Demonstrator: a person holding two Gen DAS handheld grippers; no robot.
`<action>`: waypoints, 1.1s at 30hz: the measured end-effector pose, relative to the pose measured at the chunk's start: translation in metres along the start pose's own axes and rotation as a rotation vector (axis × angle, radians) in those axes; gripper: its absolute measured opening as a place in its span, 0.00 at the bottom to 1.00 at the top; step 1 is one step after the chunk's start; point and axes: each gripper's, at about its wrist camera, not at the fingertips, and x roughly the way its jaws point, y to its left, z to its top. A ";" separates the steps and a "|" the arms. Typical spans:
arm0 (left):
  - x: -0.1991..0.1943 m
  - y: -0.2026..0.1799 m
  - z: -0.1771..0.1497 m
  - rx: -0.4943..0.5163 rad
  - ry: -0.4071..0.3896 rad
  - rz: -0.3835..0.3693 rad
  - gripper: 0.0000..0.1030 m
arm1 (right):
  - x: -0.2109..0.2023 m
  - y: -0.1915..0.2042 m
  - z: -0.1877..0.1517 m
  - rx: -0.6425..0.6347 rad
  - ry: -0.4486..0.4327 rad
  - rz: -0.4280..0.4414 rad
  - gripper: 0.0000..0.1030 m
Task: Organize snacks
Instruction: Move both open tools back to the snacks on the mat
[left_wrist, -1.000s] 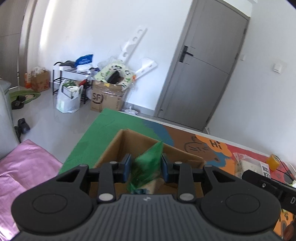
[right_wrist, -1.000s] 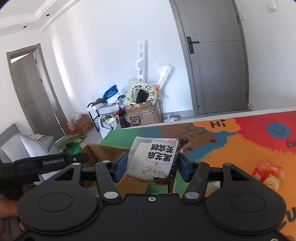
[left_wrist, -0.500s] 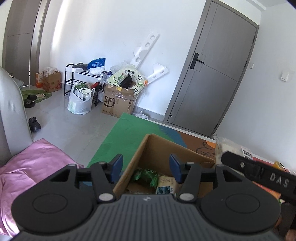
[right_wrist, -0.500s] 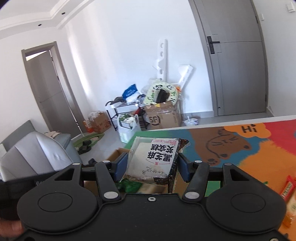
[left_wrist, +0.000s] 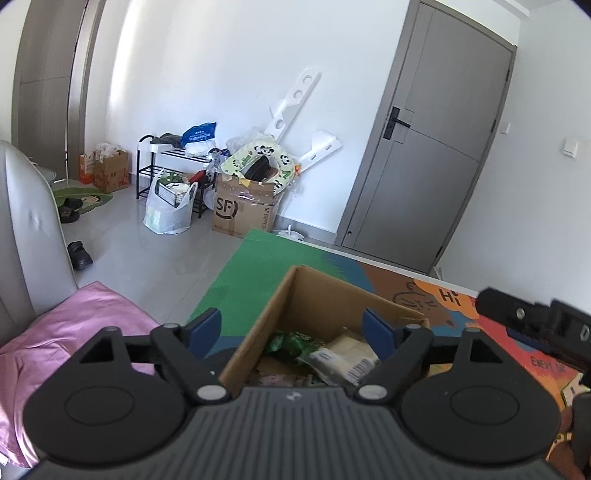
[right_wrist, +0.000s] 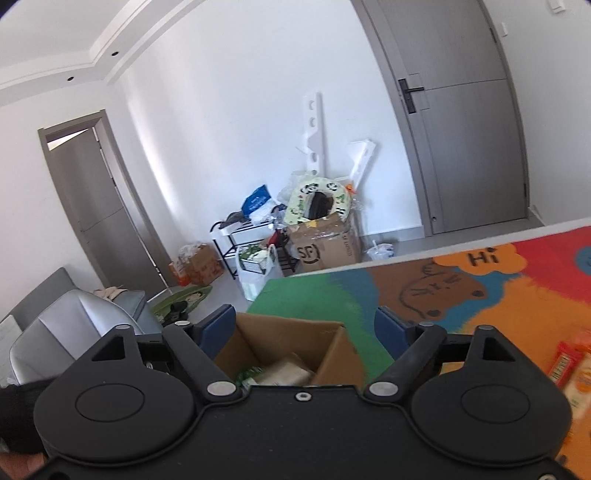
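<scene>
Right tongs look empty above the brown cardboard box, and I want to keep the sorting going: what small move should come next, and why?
Probably swing the right tongs towards the red and orange snack packets on the colourful play mat. The jaws have just been opening, nothing is between them, and the pale packet lies in the brown cardboard box.

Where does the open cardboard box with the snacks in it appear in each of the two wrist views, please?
Left wrist view: the cardboard box sits at bottom centre, between the fingers of the open left claw.
Right wrist view: the cardboard box is low, slightly left of centre, between the fingers of the open right claw.
Shared landmark: the "Hi" speech bubble on the colourful mat.
</scene>
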 end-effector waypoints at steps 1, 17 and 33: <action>0.000 -0.004 -0.001 0.004 0.002 -0.006 0.81 | -0.003 -0.004 -0.001 0.002 0.003 -0.008 0.81; -0.007 -0.054 -0.023 0.066 0.039 -0.090 0.86 | -0.053 -0.061 -0.021 0.058 0.020 -0.120 0.87; -0.014 -0.102 -0.049 0.138 0.092 -0.164 0.86 | -0.098 -0.100 -0.039 0.113 0.021 -0.186 0.93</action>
